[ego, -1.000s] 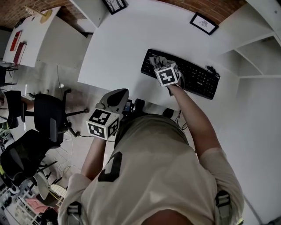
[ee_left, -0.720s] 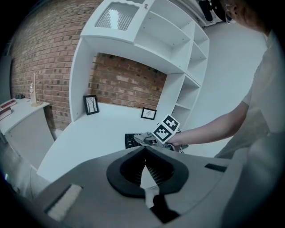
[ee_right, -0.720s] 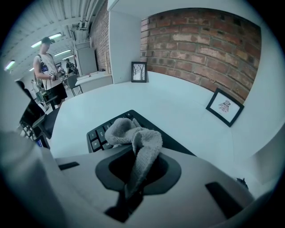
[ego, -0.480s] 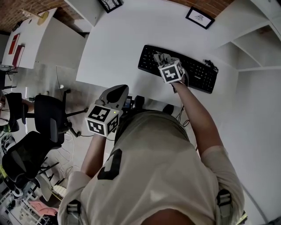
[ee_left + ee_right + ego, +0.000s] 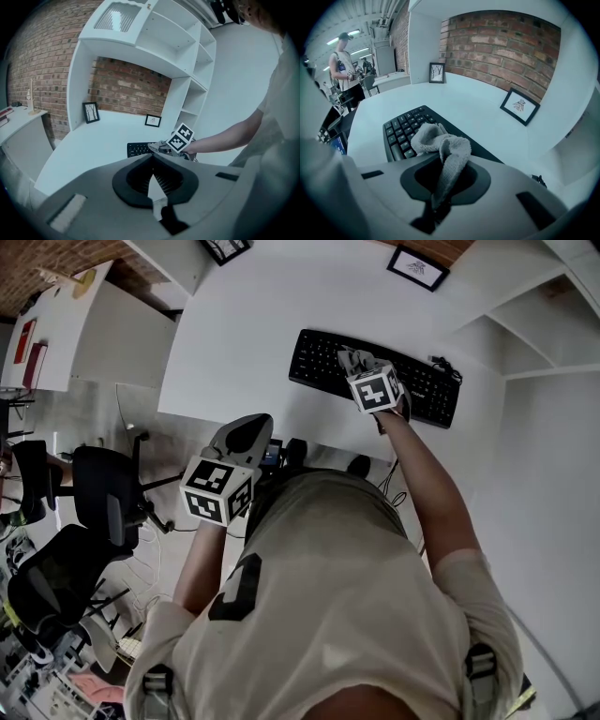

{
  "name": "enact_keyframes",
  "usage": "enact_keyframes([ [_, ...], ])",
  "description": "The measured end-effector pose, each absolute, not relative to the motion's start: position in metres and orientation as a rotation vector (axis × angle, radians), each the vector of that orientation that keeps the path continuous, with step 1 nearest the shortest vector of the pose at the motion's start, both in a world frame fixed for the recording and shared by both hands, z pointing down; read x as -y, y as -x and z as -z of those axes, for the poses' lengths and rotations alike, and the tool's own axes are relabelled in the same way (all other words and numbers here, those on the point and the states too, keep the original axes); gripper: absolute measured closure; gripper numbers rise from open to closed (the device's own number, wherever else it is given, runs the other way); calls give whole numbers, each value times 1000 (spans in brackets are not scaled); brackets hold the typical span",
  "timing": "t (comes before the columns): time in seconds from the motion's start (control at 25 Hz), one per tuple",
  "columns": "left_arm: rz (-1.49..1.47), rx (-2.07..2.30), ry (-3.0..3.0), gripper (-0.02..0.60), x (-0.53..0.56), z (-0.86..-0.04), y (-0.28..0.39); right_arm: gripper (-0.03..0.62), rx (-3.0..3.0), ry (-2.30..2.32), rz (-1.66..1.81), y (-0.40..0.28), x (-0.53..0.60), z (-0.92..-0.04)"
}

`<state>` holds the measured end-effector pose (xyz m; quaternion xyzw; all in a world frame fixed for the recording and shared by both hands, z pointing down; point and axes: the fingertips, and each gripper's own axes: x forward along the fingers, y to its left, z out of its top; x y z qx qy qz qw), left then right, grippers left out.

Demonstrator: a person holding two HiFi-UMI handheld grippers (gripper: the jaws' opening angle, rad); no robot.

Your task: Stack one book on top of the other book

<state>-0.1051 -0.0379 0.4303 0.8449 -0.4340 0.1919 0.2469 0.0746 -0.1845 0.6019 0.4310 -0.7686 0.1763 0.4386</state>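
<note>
My right gripper is shut on a crumpled grey cloth and holds it over a black keyboard on the white desk. The cloth hangs out of the jaws onto the keys. My left gripper hangs at the desk's front edge, shut with nothing in it. In the left gripper view its jaws meet in front of the keyboard. Two red, book-like things lie on a separate white surface at the far left, well away from both grippers.
Two framed pictures lean at the desk's back against the brick wall. White shelves rise on the right. Black office chairs stand on the floor to the left. Another person stands far off in the room.
My right gripper has slid to the right along the keyboard with the cloth in it. The left gripper has stayed at the desk's front edge.
</note>
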Motion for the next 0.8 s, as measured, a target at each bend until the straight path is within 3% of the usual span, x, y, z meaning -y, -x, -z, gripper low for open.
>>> enact_keyframes([
  [0.8,-527,1178,-2315,578,35,-430,93,569,1869,-1138,-453,-110,179,-599],
])
